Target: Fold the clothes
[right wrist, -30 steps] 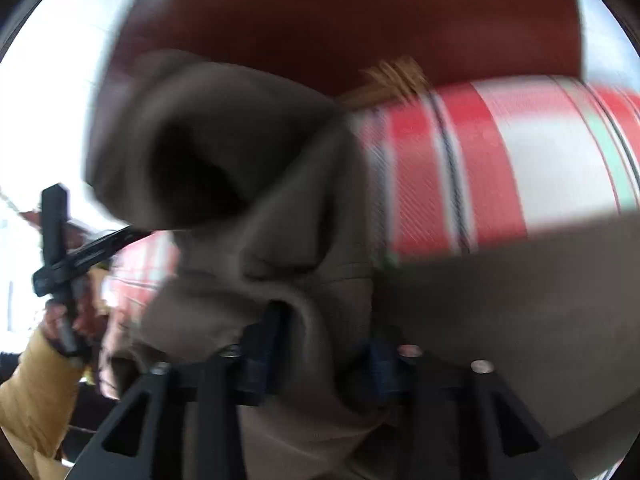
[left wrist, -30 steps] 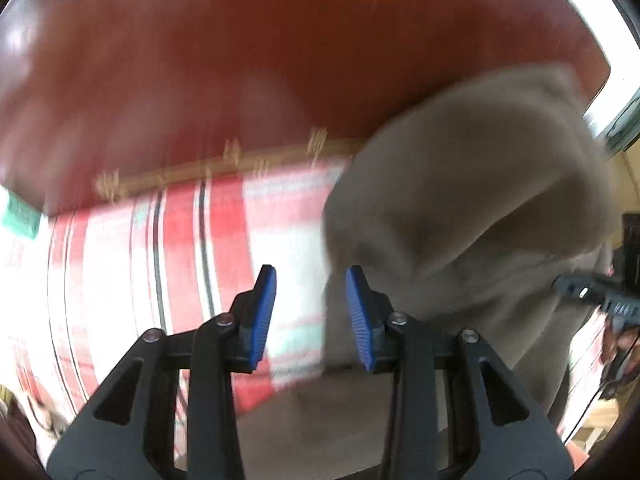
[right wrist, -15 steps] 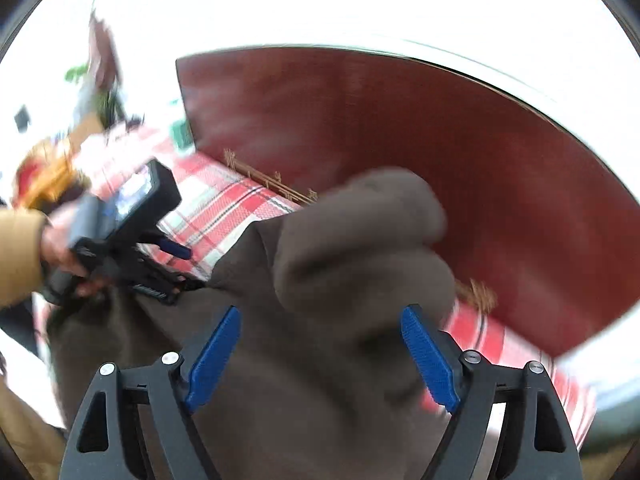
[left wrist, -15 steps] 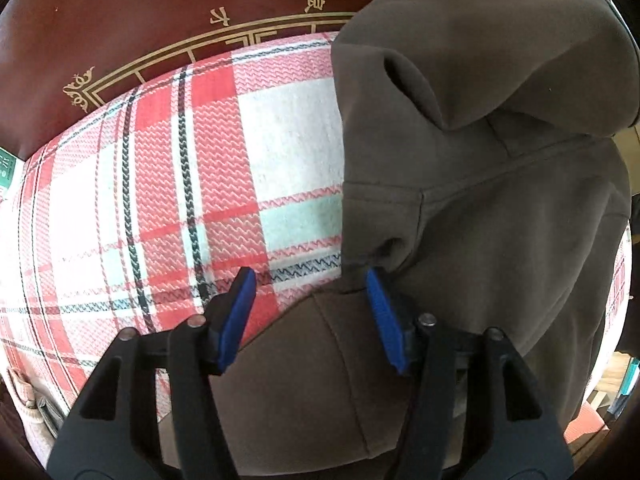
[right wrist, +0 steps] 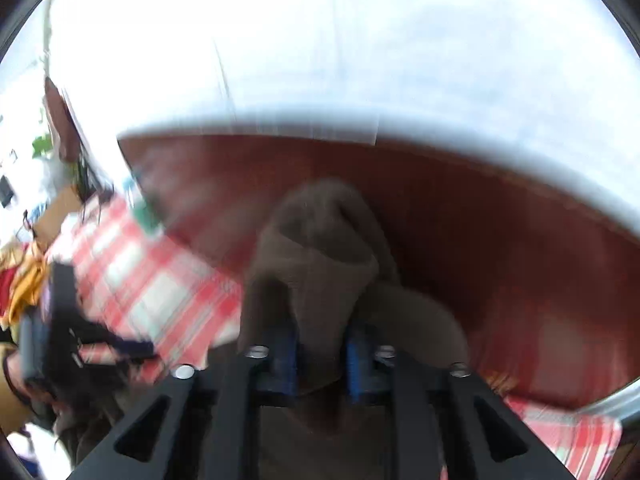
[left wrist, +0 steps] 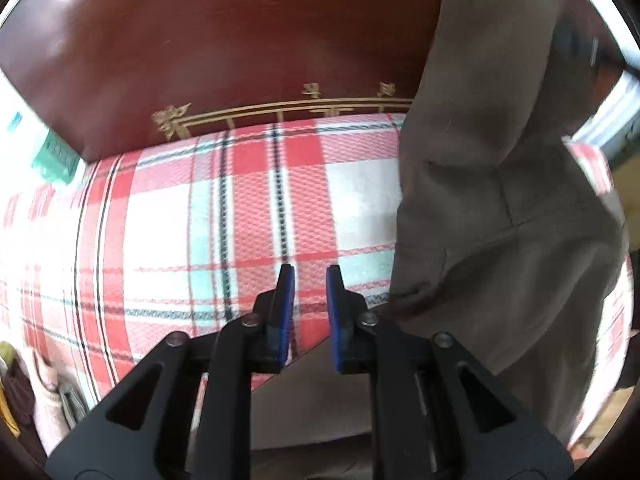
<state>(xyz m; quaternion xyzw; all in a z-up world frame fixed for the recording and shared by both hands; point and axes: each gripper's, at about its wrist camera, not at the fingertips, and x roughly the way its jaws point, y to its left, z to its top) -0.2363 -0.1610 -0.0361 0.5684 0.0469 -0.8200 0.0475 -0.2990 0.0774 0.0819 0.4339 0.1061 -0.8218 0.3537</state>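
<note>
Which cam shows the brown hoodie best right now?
Left wrist: the brown hoodie hangs sharp and large beside the plaid blanket, seams visible. Right wrist shows only a blurred bunch with the closing right tongs around it.
</note>
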